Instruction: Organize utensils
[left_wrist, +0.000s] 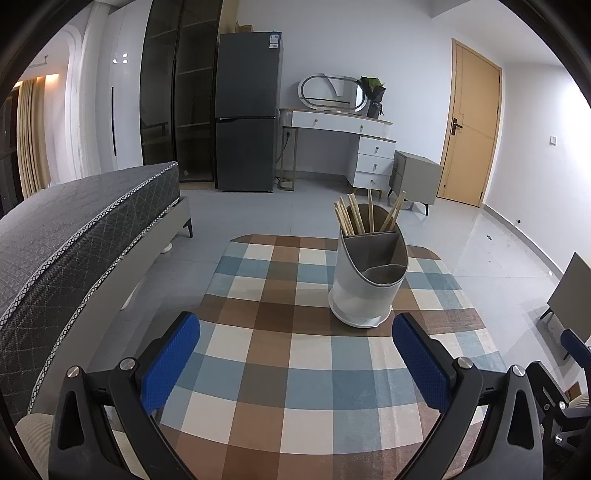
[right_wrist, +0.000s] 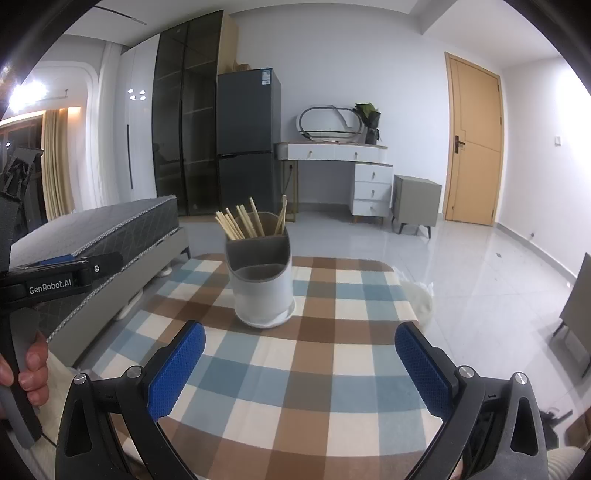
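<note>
A white holder (left_wrist: 364, 280) with grey compartments stands upright on the checked tablecloth (left_wrist: 280, 354), its rear compartment holding wooden chopsticks (left_wrist: 354, 218) that stand on end and fan upward, while the left gripper (left_wrist: 295, 354) and right gripper (right_wrist: 303, 365) hover nearby, fingers spread and empty.

White walls, glossy grey tile floor (right_wrist: 480, 266). Bed (left_wrist: 74, 229) left, dark fridge (left_wrist: 247, 110) and cabinet (left_wrist: 177, 92) at back, white vanity (left_wrist: 354, 136), wood door (left_wrist: 472, 125) right.
</note>
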